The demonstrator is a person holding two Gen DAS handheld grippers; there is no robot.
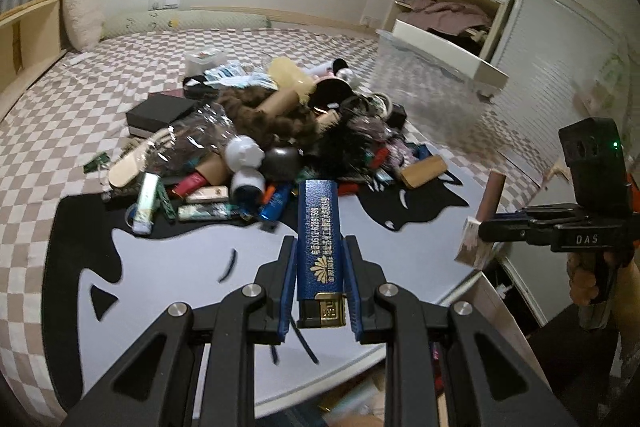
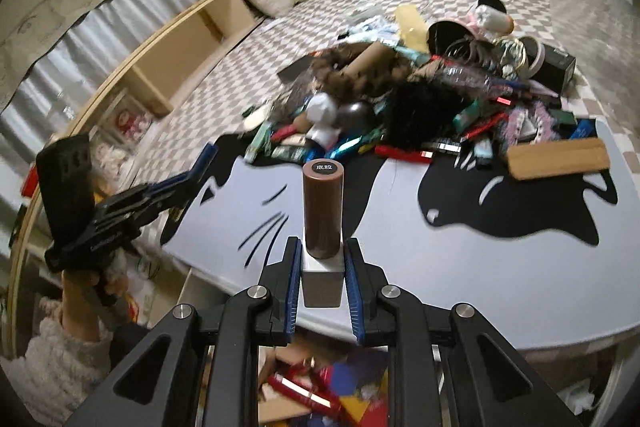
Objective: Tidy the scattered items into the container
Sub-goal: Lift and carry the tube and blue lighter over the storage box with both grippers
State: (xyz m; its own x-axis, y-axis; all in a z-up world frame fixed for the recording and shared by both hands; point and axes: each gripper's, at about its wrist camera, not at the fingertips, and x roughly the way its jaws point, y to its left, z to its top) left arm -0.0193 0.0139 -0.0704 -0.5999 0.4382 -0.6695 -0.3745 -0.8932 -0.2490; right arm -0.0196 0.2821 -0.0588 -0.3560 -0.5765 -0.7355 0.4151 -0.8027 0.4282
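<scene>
My left gripper [image 1: 320, 243] is shut on a blue lighter [image 1: 320, 243] with gold print, held above the grey and black cat mat [image 1: 180, 259]. My right gripper [image 2: 320, 247] is shut on a brown cosmetic tube with a silver cap [image 2: 322, 211]; it also shows in the left wrist view [image 1: 482, 223], at the right past the bed edge. A big pile of scattered items [image 1: 264, 139] lies on the bed beyond the mat. Below the right gripper a box with coloured items [image 2: 320, 387] shows under the mat's edge.
The checkered bedspread [image 1: 80, 75] stretches left and back to a pillow [image 1: 82, 15]. A clear plastic bin [image 1: 432, 75] stands at the far right of the bed. An open drawer and wardrobe [image 1: 448, 27] are behind. A wooden shelf [image 2: 160, 67] runs along the bed's left side.
</scene>
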